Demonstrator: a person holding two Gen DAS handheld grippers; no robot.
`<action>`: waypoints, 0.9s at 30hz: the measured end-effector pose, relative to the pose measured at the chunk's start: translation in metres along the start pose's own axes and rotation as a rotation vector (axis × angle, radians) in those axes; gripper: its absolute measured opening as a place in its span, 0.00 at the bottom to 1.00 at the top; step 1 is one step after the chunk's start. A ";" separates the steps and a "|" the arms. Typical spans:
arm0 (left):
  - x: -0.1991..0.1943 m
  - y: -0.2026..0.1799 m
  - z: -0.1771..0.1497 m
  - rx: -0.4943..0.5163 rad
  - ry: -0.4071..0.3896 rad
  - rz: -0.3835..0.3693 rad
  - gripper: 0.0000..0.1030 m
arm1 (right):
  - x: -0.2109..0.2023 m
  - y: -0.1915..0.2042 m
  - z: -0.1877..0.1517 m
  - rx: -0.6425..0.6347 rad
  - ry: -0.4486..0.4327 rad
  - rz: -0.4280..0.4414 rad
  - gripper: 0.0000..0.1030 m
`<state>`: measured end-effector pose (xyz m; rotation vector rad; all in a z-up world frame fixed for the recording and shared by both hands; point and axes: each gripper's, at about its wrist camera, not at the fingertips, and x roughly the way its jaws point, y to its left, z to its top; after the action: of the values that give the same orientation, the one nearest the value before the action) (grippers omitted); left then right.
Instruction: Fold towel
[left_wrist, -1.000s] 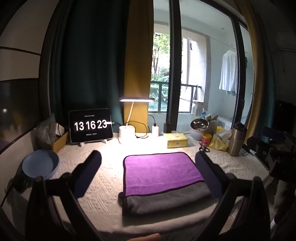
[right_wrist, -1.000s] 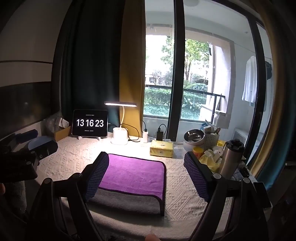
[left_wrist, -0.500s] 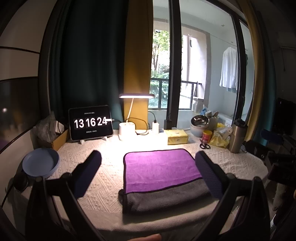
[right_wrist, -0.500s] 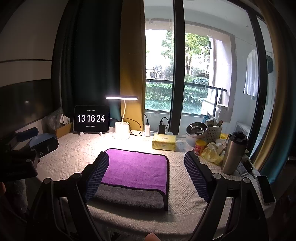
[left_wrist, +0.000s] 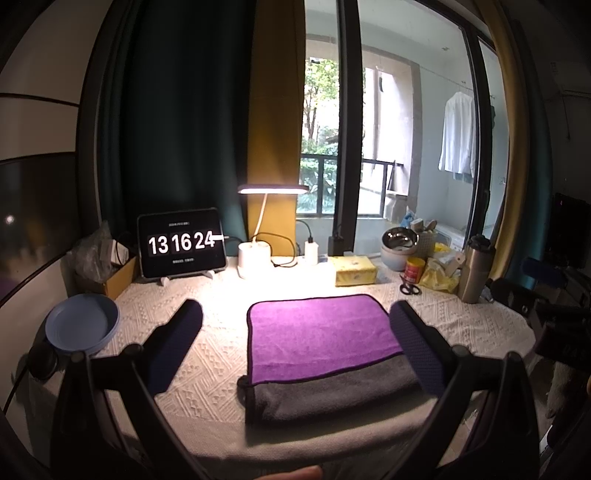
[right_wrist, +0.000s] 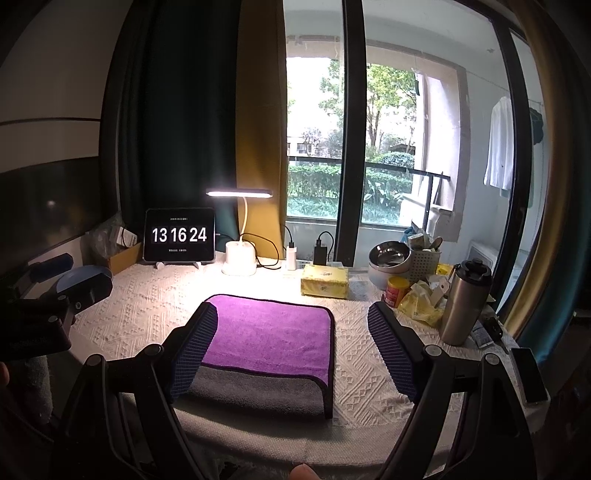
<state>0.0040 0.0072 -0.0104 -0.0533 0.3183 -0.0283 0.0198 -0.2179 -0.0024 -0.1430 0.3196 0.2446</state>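
A towel (left_wrist: 321, 332), purple on top and grey beneath, lies folded flat near the table's front edge; it also shows in the right wrist view (right_wrist: 269, 339). The purple layer leaves a grey strip bare at the front. My left gripper (left_wrist: 295, 314) is open and empty, held above and in front of the towel. My right gripper (right_wrist: 291, 317) is open and empty, held back from the towel. The left gripper's body shows at the left edge of the right wrist view (right_wrist: 48, 314).
A white textured cloth (left_wrist: 207, 369) covers the table. At the back stand a clock tablet (left_wrist: 181, 242), a lit desk lamp (left_wrist: 255, 254) and a yellow tissue pack (left_wrist: 352, 271). A blue plate (left_wrist: 83, 326) lies left. A steel flask (right_wrist: 463, 302), bowls, packets and a phone (right_wrist: 528, 374) crowd the right.
Both grippers have risen and drawn back a little from the table, so the towel sits lower in both views. The towel has not moved. Both grippers stay open.
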 end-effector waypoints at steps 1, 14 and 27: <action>0.000 0.001 -0.001 -0.002 0.002 0.000 0.99 | 0.000 0.000 0.000 0.001 0.003 -0.003 0.84; 0.002 0.000 -0.002 0.006 0.007 0.001 0.99 | 0.002 -0.005 0.000 0.008 0.011 -0.011 0.84; 0.001 0.000 -0.001 0.008 0.008 0.001 0.99 | 0.003 -0.007 0.000 0.007 0.017 -0.011 0.84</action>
<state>0.0050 0.0066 -0.0122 -0.0450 0.3263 -0.0283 0.0238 -0.2237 -0.0028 -0.1398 0.3366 0.2312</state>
